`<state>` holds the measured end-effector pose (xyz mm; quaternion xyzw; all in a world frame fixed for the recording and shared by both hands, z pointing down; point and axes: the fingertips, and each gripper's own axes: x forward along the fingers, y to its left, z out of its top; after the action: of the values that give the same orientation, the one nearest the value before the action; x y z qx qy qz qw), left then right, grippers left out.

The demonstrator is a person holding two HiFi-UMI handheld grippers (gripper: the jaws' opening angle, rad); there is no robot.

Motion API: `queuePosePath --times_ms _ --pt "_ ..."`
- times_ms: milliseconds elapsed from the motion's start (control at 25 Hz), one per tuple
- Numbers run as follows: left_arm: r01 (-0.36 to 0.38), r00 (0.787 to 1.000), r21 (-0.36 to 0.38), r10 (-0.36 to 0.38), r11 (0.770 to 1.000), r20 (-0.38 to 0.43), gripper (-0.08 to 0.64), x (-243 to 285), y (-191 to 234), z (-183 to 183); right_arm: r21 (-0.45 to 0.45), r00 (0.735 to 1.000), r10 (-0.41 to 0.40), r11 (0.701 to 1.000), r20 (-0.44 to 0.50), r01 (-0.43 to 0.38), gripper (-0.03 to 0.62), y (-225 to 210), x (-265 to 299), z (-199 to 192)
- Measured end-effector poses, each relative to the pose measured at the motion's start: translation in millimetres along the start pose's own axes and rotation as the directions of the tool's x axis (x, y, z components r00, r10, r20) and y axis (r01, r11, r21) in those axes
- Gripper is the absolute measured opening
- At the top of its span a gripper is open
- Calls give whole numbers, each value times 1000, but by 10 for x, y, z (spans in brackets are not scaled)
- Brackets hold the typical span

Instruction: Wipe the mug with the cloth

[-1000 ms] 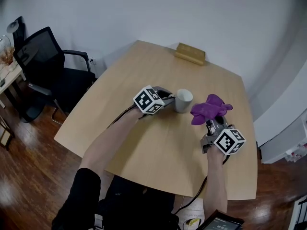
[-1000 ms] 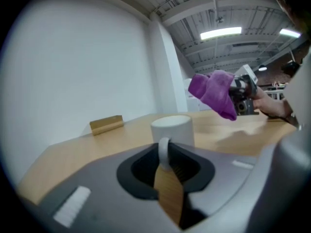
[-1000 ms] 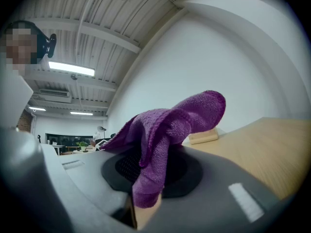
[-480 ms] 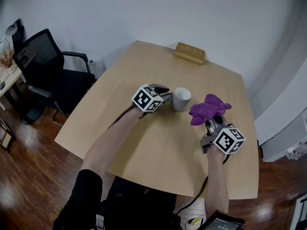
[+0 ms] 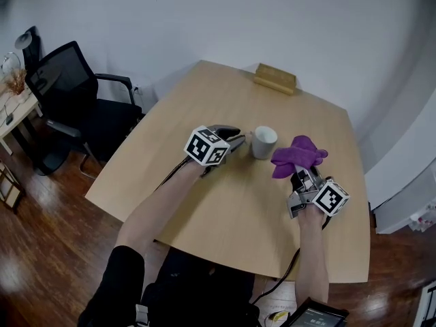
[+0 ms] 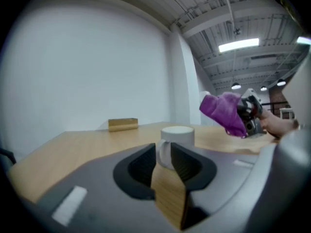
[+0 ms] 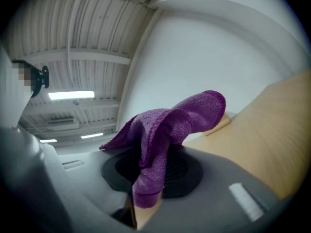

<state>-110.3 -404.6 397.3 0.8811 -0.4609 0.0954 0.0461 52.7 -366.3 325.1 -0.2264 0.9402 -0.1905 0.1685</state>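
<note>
**Wooden table, one mug, one cloth: left jaws open off the handle**

Pale wood fills the scene, and on it stands the one white mug, upright near the middle of the table, handle turned toward the left gripper. That gripper's jaws are spread and have just been opening. In the left gripper view the handle shows in the gap just past the tips, and neither pad presses on it. A second ago this gripper was tight up against the mug; now a sliver of tabletop shows between them in the head view, so it has backed off a touch.

To the mug's right, one purple cloth. The right gripper has it pinched, jaws clamped on a fold low down, the rest bunched up and flopping over the tips, off the table. Cloth and mug are near each other but not touching. Compared with a second ago the right gripper sits in much the same spot, though its marker cube has rolled a little.

So the count: two grippers, one mug, one cloth. Further out, one small wooden block lies at the far edge of the table, well apart from the action. One black office chair stands off the table's left corner on the dark wood floor, against a plain white wall.
</note>
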Motion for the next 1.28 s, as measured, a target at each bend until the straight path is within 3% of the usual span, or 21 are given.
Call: queuePosePath --times_ms 120,280,440,520,560,720,800,880,1120,1200,1280 --pt "25 998 -59 -21 998 64 120 -103 -194 132 94 998 58 994 38 -62 81 -9 -3 -4" --pt "82 990 -131 -67 988 121 97 -268 -548 274 147 993 96 984 67 -105 83 34 -23 9" --pt "197 969 -219 -155 956 193 69 -496 -891 410 215 984 146 962 104 -166 83 304 -92 35" --pt "275 946 -301 -200 913 255 55 -605 -1023 459 232 976 183 950 118 -207 83 518 -174 11" --pt "319 931 -349 -222 881 290 42 -666 -1102 469 238 973 196 946 124 -221 83 625 -238 -16" --pt "511 849 -469 -337 720 407 20 -900 -1558 501 239 964 233 936 129 -258 83 1025 -508 -61" --pt "558 821 -478 -371 678 434 20 -1005 -1724 511 228 954 273 928 126 -296 83 1255 -593 -48" --pt "594 798 -474 -404 650 447 20 -1114 -1873 498 220 941 319 915 117 -337 83 1492 -668 -68" --pt "659 748 -462 -449 593 489 17 -1409 -2276 551 160 917 390 903 83 -398 83 1951 -986 -127" --pt "662 745 -456 -453 595 489 17 -1530 -2394 530 162 911 402 897 86 -411 83 2086 -1083 -189" --pt "650 753 -441 -446 619 484 17 -1655 -2478 497 180 910 405 892 88 -414 83 2223 -1165 -273"
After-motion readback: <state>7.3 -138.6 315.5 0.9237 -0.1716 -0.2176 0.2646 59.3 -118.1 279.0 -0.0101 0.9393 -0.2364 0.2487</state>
